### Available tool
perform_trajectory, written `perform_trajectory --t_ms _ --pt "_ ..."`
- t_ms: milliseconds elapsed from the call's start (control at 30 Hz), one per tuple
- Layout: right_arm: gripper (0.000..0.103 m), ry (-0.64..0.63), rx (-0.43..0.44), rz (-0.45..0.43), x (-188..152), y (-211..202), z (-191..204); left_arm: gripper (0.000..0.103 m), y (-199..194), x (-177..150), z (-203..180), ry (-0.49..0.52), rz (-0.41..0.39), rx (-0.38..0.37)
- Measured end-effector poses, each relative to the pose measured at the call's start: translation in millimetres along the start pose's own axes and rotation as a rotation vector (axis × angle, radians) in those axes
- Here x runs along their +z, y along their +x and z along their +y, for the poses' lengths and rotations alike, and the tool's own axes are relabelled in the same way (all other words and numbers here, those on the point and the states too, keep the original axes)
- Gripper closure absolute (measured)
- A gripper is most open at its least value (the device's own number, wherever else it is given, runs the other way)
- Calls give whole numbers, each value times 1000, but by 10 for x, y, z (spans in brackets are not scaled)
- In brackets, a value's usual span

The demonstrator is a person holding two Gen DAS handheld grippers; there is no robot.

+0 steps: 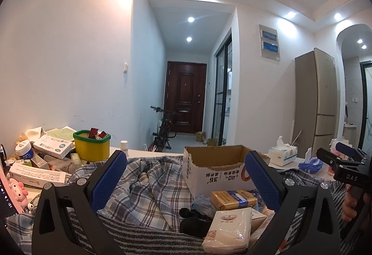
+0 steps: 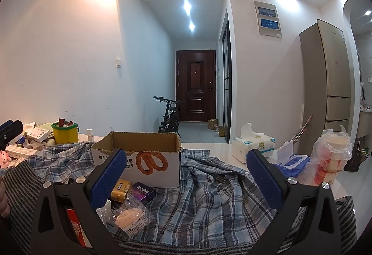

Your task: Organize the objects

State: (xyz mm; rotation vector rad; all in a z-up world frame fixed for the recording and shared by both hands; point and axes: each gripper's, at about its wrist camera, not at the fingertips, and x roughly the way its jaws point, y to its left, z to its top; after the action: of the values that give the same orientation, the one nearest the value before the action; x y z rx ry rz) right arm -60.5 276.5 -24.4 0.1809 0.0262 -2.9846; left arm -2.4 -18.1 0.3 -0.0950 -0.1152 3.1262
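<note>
An open cardboard box (image 1: 216, 167) (image 2: 144, 159) stands on a plaid shirt (image 1: 144, 187) (image 2: 209, 194) spread over the table. In front of the box lie a yellow pack (image 1: 233, 199) (image 2: 119, 190), a white tissue pack (image 1: 229, 229), a black item (image 1: 194, 222), a purple box (image 2: 143, 192) and a clear bag with a pale round thing (image 2: 130, 217). My left gripper (image 1: 186, 180) hovers open above the shirt, nothing between its fingers. My right gripper (image 2: 186, 176) is open too, empty, just short of the box; it also shows at the right edge (image 1: 344, 162).
At the left sit a yellow tub (image 1: 91, 147) (image 2: 65, 133), medicine boxes (image 1: 52, 147) and a pink toy (image 1: 19, 192). A tissue box (image 1: 282, 155) (image 2: 253, 145), a blue wipes case (image 2: 293, 159) and a plastic bag (image 2: 332, 155) stand right. A striped cloth (image 1: 148, 234) lies nearest.
</note>
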Motion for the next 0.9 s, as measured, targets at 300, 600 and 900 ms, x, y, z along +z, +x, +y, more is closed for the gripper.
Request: perform_trajectory --t_ms 300,600,900 --pt "0 -8 -30 38 49 20 36 0 12 13 75 -40 7 -6" --pt "0 52 108 97 152 -168 166 0 -256 140 -16 29 37 39" --pt "4 63 306 236 -38 -107 472 0 -359 8 -47 47 167 38"
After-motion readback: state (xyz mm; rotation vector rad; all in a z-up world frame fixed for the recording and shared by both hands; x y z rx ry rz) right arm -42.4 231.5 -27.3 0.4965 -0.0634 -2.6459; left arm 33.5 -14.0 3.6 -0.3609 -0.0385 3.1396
